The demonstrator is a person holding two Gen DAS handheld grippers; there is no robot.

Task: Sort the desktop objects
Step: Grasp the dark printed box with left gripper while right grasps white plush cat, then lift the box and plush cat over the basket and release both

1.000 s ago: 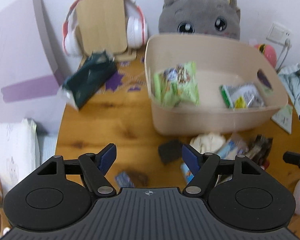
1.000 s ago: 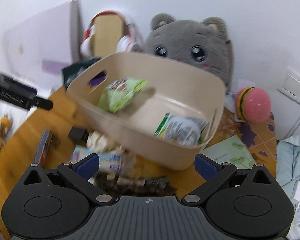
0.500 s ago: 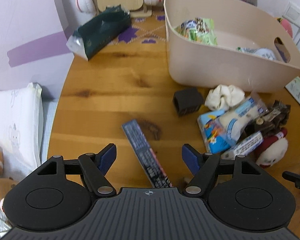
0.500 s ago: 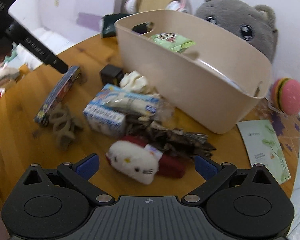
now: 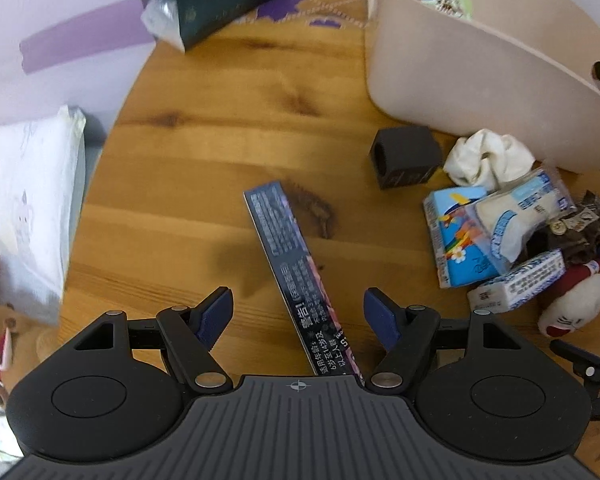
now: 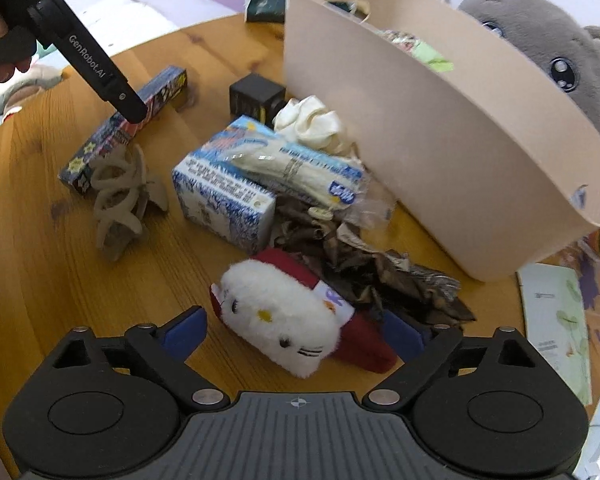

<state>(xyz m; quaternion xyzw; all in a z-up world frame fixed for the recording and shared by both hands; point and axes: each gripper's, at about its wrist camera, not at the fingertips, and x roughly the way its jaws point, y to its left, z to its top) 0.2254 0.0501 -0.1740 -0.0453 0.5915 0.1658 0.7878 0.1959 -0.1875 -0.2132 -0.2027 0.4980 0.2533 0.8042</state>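
The round wooden table (image 5: 188,168) takes up most of both views, with a big beige plastic bin (image 6: 440,128) sitting toward its far side and a green snack bag (image 6: 424,50) peeking over the rim. A grey cat plush (image 6: 540,36) sits behind the bin. Just in front of the bin there's a messy pile: a blue-and-white carton (image 6: 224,196) with a clear-wrapped white packet (image 6: 296,168) lying on top, a crumpled white cloth (image 6: 316,124), a small black box (image 6: 256,94), and some brown crinkly wrappers (image 6: 380,276). The left gripper (image 5: 298,316) hangs over a long dark blue box (image 5: 296,276) lying flat on the table, fingers spread wide on either side of its near end, not touching it. The right gripper (image 6: 296,332) has just been narrowing around a white kitty plush with a red hat (image 6: 288,316), which sits between the blue pads; whether they press on it yet isn't clear. A beige hair claw clip (image 6: 118,204) lies beside the long box.
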